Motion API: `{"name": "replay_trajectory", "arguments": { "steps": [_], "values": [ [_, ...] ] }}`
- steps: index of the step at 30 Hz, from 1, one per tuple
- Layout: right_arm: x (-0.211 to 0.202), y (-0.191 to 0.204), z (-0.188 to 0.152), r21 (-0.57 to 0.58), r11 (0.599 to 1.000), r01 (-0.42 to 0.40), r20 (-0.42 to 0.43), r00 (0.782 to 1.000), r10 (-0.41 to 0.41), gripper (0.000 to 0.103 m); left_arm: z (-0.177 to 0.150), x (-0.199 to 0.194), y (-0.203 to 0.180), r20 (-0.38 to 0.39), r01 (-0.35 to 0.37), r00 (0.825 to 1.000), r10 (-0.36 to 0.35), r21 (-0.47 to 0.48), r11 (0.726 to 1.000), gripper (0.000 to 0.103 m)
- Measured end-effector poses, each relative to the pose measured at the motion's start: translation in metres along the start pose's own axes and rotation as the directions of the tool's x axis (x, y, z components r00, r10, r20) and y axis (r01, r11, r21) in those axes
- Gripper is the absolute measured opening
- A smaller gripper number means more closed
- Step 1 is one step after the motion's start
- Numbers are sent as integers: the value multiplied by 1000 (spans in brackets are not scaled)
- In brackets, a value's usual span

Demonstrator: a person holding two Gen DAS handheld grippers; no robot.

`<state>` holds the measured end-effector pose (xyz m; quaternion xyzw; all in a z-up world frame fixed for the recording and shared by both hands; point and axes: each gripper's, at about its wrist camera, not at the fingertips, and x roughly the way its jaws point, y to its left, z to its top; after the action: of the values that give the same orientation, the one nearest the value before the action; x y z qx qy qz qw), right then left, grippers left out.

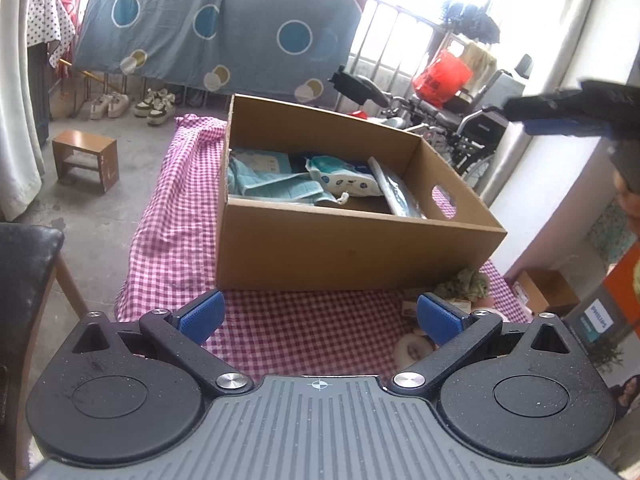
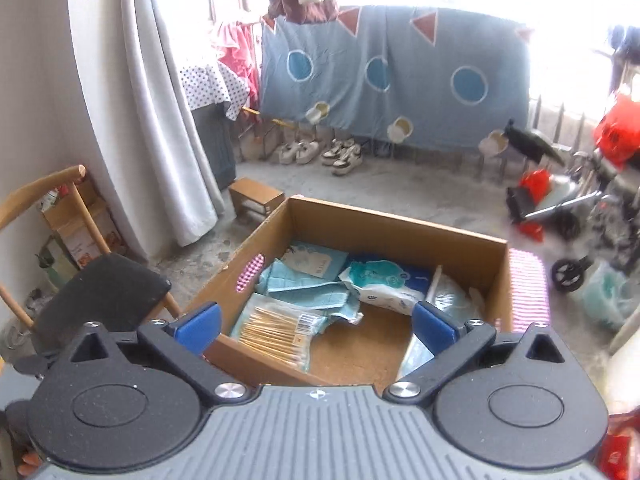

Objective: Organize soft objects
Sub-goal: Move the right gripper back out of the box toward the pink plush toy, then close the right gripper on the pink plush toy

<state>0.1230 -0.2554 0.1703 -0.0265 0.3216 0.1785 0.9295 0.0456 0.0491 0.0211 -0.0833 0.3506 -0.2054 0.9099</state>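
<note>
An open cardboard box [image 1: 360, 248] stands on a table with a pink checked cloth [image 1: 172, 232]. Inside lie a teal cloth [image 2: 304, 284], a wet-wipes pack [image 2: 380, 284], a bag of cotton swabs [image 2: 276, 330] and a clear packet [image 1: 394, 188]. My left gripper [image 1: 320, 316] is open low over the cloth, in front of the box, nothing between its fingers. My right gripper [image 2: 316, 322] hangs open above the box's near wall, empty; it also shows as a dark shape [image 1: 568, 110] at the upper right of the left wrist view. A green patterned soft item [image 1: 468, 282] and a white ring-shaped item [image 1: 412, 346] lie by the box's right corner.
A black-seated wooden chair [image 2: 104, 292] stands left of the table. A small wooden stool [image 1: 86, 158], shoes [image 1: 154, 106], a hanging blue sheet [image 1: 208, 24] and a wheelchair [image 1: 460, 120] occupy the floor beyond. A white curtain [image 2: 160, 120] hangs at the left.
</note>
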Motion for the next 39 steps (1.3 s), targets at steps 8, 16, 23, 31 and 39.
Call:
{"name": "replay_trajectory", "arguments": {
  "steps": [8,16,23,31,39],
  "values": [
    [-22,30,-52,-54,979,195,20,981,-194,103,-5,-3,-11,18,-83,996,82,57,995,103],
    [-33,28,-82,29,950,312,33,949,-313,103,-13,0,-27,30,-216,976,214,109,970,103],
    [-61,23,-103,85,914,396,160,900,-405,103,-16,1,-41,68,-221,975,212,179,959,103],
    [-81,-4,-141,265,904,335,150,912,-382,103,-28,13,-47,48,-142,990,136,178,974,103],
    [-76,-30,-196,390,862,322,76,922,-379,103,-37,34,-62,-1,-14,1000,14,192,981,103]
  ]
}}
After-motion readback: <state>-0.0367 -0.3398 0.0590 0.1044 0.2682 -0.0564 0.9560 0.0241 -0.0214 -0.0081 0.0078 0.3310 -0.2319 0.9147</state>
